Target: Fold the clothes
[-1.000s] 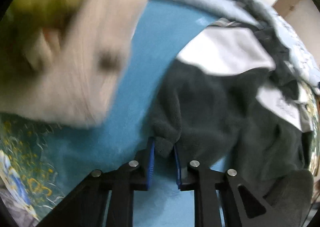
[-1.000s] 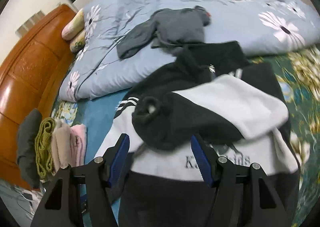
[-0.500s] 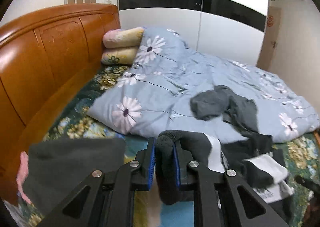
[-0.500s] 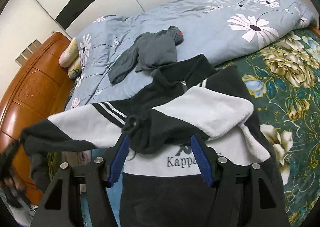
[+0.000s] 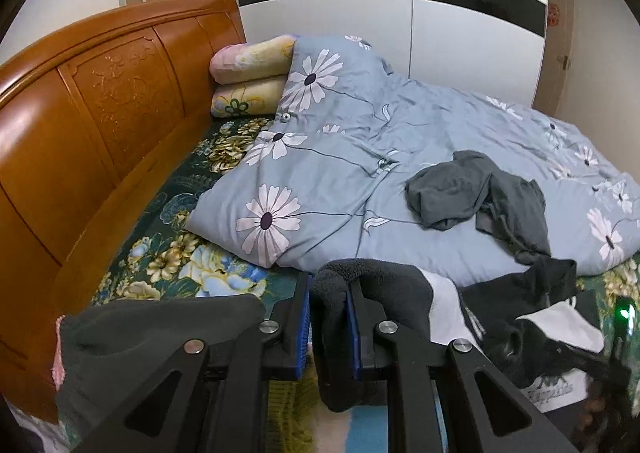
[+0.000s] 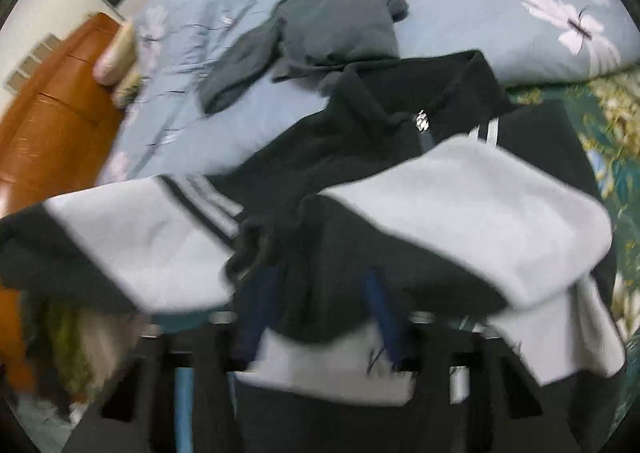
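A black and white fleece jacket lies spread on the bed, one sleeve folded across its chest. My left gripper is shut on the dark cuff of the other sleeve and holds it raised off the bed. My right gripper reaches into the folded sleeve's dark cuff; its blue fingers stand apart around the fabric. This view is blurred, so I cannot tell whether it grips. The jacket also shows at the lower right of the left wrist view.
A grey garment lies on the blue flowered duvet. A stack of folded clothes sits under my left gripper, by the wooden headboard. Two pillows lean at the headboard. White wardrobe behind.
My left gripper lifted the sleeve cuff up from the bed and stretched the sleeve leftward. My right gripper moved forward onto the folded sleeve's cuff and its fingers came closer together.
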### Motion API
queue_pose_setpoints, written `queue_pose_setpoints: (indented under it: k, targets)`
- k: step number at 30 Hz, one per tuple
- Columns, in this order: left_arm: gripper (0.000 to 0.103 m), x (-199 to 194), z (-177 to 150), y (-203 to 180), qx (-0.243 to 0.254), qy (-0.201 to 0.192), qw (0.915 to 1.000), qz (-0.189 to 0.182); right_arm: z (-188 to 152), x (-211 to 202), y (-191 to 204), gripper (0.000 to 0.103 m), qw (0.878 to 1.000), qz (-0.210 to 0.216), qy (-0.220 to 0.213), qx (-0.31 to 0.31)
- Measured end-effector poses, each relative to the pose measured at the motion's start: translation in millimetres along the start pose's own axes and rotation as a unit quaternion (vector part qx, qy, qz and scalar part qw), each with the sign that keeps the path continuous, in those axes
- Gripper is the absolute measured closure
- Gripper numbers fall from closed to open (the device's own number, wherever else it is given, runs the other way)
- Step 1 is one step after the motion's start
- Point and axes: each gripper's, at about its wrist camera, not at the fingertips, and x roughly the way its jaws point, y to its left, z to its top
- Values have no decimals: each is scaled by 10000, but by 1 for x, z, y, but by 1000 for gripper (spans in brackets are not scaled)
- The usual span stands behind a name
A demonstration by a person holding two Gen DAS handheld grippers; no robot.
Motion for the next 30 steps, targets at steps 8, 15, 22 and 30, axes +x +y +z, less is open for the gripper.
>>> queue_pose_setpoints:
  k: [8, 15, 22, 30]
  targets:
    - [86, 17, 2, -6, 68, 172, 9998, -21, -3, 64, 49, 76, 9945, 272, 733, -699]
    - [86, 15, 10, -26, 282, 208, 9987, -365, -20, 70, 69, 76, 9883, 567, 901, -1090]
    - [86, -15, 33, -125, 967, 168, 9757, -1958, -4, -24, -6, 76, 9956, 867, -283, -227]
    - [86, -19, 17, -322, 1602, 779, 9127, -3679, -36, -107, -129, 76, 9887, 333, -954, 1107]
